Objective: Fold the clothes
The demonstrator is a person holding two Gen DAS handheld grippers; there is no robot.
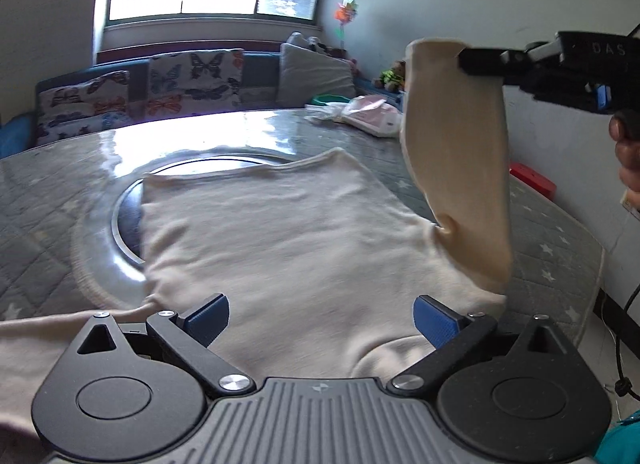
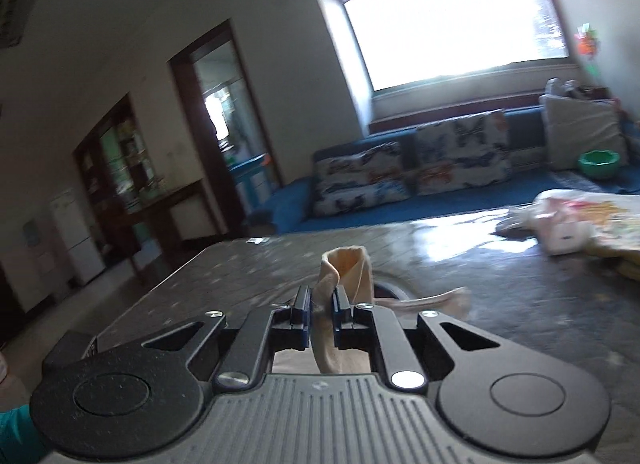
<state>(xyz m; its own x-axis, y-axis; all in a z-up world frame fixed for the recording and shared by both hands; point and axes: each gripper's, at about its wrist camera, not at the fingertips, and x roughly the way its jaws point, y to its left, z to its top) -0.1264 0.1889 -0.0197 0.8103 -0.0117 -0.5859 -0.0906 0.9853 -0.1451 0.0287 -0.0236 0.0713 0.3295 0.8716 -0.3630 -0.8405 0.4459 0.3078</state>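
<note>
We have the cream top spread on the counter ahead of our left gripper, fingers apart and empty. Our right gripper pinches its lifted sleeve; folding seems barely begun, with every fold left.

shirt: cream knit cloth, matt, soft | table: glossy glass top (glare from window) over quilted star cloth | left gripper: matt black plastic, ribbed blue pads, shiny metal pins | cushions: printed cloth
</note>
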